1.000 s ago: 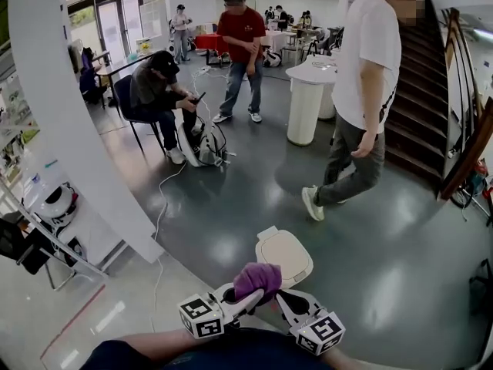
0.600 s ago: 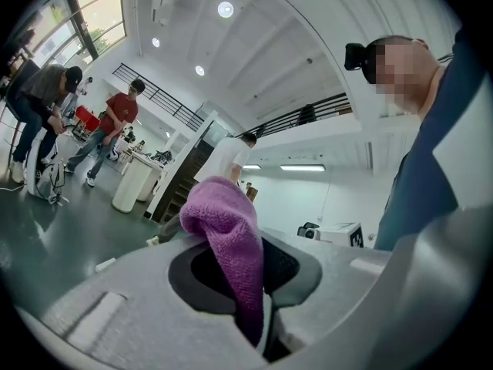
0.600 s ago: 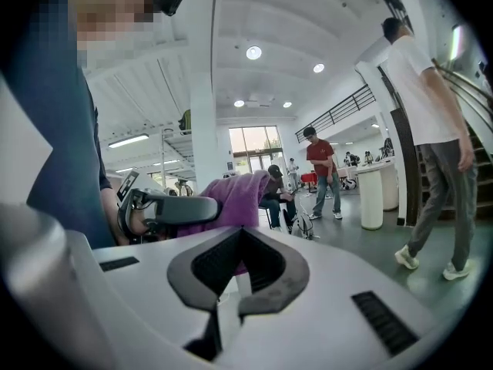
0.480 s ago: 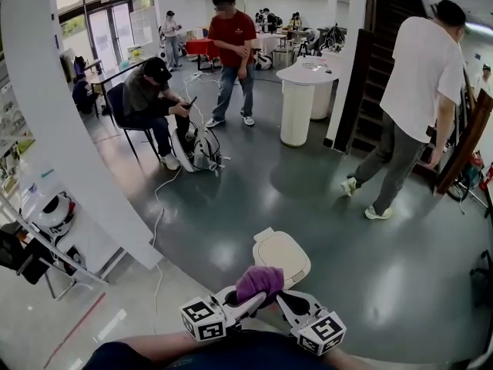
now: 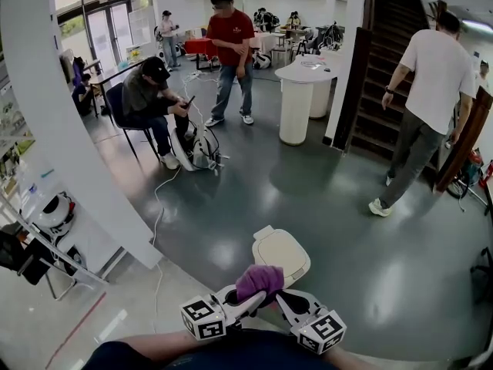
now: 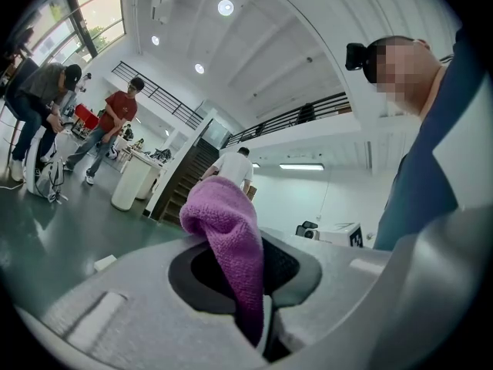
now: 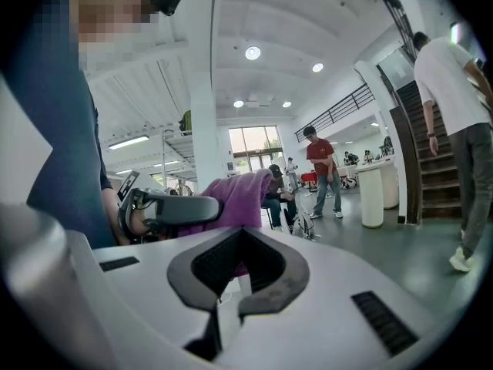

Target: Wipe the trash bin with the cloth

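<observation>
The trash bin [image 5: 282, 254] with a cream lid stands on the dark floor just beyond both grippers. A purple cloth [image 5: 259, 279] bunches up over the bin's near edge, and my left gripper [image 5: 254, 296] is shut on it. In the left gripper view the cloth [image 6: 229, 236] rises out of the closed jaws of the left gripper [image 6: 263, 319]. My right gripper [image 5: 283, 299] sits close beside it on the right, shut with nothing in it. In the right gripper view the right gripper [image 7: 221, 313] shows a closed slit, with the cloth [image 7: 233, 199] and the left gripper [image 7: 166, 208] just behind.
A thick white column [image 5: 69, 122] slants along the left. A seated person [image 5: 152, 99] and a standing person in red [image 5: 231, 48] are further back, beside a white round counter [image 5: 296, 102]. Another person in a white shirt [image 5: 427, 106] walks by the stairs [image 5: 377, 60].
The person in the white shirt has walked right, toward the stairs. Both grippers and the cloth have held almost still above the bin.
</observation>
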Motion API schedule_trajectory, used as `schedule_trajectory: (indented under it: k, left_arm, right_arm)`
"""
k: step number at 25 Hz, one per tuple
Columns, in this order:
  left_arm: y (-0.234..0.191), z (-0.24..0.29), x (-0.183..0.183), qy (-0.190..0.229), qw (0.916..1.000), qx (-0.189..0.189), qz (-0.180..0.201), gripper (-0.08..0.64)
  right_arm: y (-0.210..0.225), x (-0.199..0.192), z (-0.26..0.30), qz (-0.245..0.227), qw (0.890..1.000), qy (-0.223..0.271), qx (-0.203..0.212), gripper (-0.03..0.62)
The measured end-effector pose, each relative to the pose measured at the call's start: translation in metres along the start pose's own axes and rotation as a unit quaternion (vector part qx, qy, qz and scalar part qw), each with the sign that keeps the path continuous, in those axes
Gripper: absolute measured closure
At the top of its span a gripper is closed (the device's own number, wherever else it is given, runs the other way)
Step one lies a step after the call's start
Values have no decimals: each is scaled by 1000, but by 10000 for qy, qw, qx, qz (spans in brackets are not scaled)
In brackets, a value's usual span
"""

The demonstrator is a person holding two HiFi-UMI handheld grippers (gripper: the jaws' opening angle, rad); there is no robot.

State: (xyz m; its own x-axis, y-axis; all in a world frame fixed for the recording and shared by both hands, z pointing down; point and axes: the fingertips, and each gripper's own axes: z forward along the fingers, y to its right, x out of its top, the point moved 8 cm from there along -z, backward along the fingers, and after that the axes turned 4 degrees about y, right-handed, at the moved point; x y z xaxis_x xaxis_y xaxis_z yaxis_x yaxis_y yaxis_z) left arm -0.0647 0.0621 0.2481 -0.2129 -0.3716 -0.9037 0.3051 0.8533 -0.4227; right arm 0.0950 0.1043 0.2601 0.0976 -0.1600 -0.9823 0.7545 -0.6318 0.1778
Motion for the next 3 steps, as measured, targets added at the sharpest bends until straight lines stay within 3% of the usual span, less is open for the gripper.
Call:
schedule_trajectory:
  k: [3]
  left_arm:
    - [2, -1, 0, -10, 10000, -8, -3, 500]
  right_arm:
    - [-1, 1, -1, 3, 10000, 4, -11, 583]
